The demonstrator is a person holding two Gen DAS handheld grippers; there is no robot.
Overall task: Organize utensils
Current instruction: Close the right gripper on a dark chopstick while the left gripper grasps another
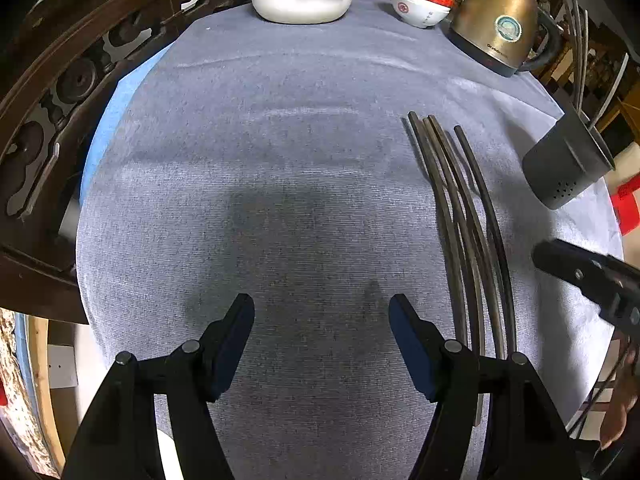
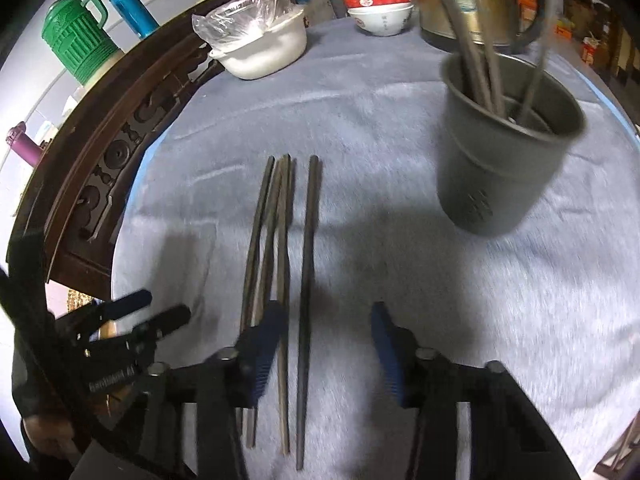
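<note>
Left gripper jaws wide apart, empty, above bare grey cloth; right gripper likewise wide, over loose chopsticks lying on the cloth. Grey holder beside them contains more chopsticks. Kettle label unreadable.

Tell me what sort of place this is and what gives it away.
Probably a home dining area. A cloth-covered table holds stacked rice bowls, an electric kettle, and chopsticks lying beside a grey utensil holder. A carved dark-wood chair back stands along the table's edge.
</note>
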